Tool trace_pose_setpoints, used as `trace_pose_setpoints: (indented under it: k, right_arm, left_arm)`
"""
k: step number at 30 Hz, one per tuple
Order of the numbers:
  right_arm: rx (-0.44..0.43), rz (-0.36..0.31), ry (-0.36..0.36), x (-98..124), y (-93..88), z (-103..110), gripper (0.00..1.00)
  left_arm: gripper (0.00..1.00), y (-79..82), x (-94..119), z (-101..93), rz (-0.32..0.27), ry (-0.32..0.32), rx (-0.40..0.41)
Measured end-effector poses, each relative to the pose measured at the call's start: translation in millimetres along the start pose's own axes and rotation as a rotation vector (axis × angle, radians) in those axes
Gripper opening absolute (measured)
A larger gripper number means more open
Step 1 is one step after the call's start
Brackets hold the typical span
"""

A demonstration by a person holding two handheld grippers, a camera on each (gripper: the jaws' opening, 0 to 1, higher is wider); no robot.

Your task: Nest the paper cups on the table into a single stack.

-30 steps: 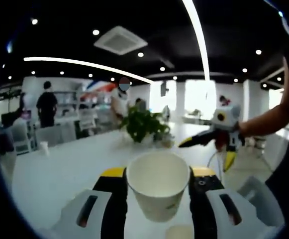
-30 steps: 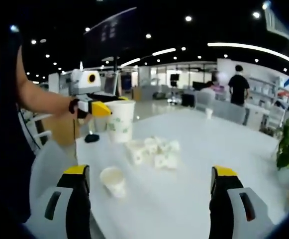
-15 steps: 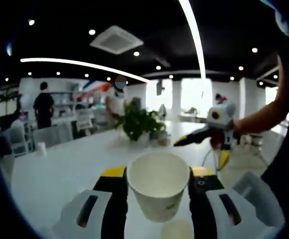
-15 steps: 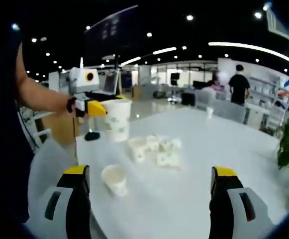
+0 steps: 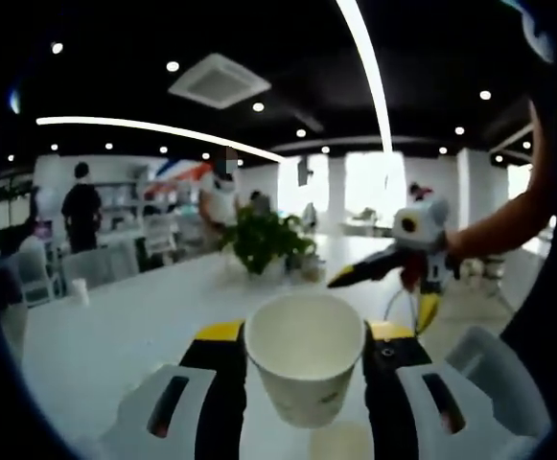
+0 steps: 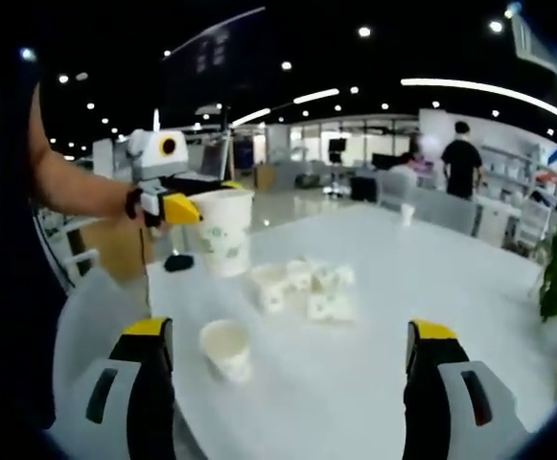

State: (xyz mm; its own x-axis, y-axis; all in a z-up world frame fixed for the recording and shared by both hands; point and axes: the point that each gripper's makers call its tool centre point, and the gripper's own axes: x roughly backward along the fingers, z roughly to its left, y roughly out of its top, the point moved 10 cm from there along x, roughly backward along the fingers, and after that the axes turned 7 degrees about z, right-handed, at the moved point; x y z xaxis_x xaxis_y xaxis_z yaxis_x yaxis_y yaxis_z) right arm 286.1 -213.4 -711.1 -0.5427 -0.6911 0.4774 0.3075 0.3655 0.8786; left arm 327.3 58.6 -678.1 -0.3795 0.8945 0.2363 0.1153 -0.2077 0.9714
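White desk (image 6: 374, 383) stretches ahead with open room. My left tool (image 5: 304, 359) pinches 1 paper cup (image 5: 305, 355) upright, its base hidden between the jaws. My right tool (image 6: 292, 398) hovers spread wide above a lone cup (image 6: 226, 349). Beyond lies a blurred cup cluster (image 6: 307, 287).

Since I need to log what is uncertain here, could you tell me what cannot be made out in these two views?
- Left gripper view: the held paper cup hides the pads' contact; its base is hidden below.
- Left gripper view: a second cup is cut off by the bottom edge.
- Right gripper view: the cluster of small cups is blurred; their number and whether any are nested is unclear.
- Right gripper view: the print on the upright cup is unreadable.
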Motion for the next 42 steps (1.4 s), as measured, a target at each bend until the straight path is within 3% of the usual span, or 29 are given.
trace_pose_setpoints:
  k: [29,42]
  right_arm:
    - [-0.021,0.021,0.014,-5,-10.5,12,1.0]
    - [-0.031,0.026,0.008,-2,-16.7,17,1.0]
  left_arm:
    - [0.44,-15.3,-4,-15.4,-0.005,-0.017,-0.034]
    - [0.44,-34.6,-8,-22.1,-0.003,-0.011,-0.028]
